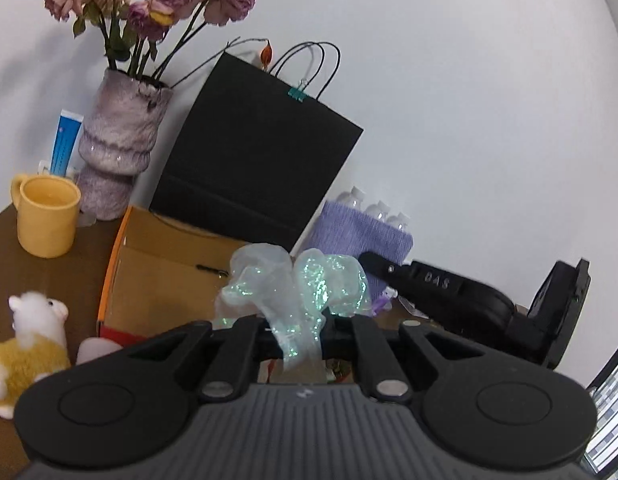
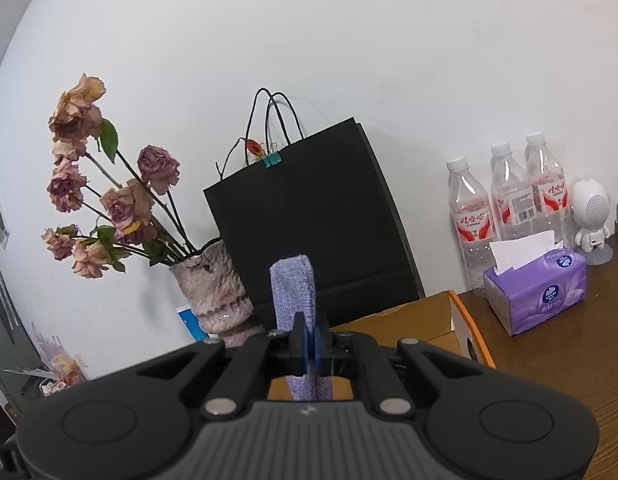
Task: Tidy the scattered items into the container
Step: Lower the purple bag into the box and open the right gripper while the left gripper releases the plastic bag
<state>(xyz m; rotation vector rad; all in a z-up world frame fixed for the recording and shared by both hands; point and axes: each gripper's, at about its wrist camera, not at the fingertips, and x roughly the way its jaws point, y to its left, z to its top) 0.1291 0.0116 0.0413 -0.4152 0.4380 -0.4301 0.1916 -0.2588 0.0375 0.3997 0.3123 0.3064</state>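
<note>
Iridescent gauze [image 1: 297, 292] hides the clamped left hand-held gripper [image 1: 299, 334]; right hand-held gripper [image 2: 311, 350] pinches lilac cloth [image 2: 295, 296].

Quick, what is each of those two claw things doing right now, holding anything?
Left gripper: closed on a shimmery sheer fabric piece.
Right gripper: closed on a purple knitted cloth.

Even, bright indoor light, soft shadows, strong fisheye bending at edges.

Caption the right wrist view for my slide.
Right tongs shut on a purple knitted cloth above the open cardboard box, dried roses and black bag behind.
</note>
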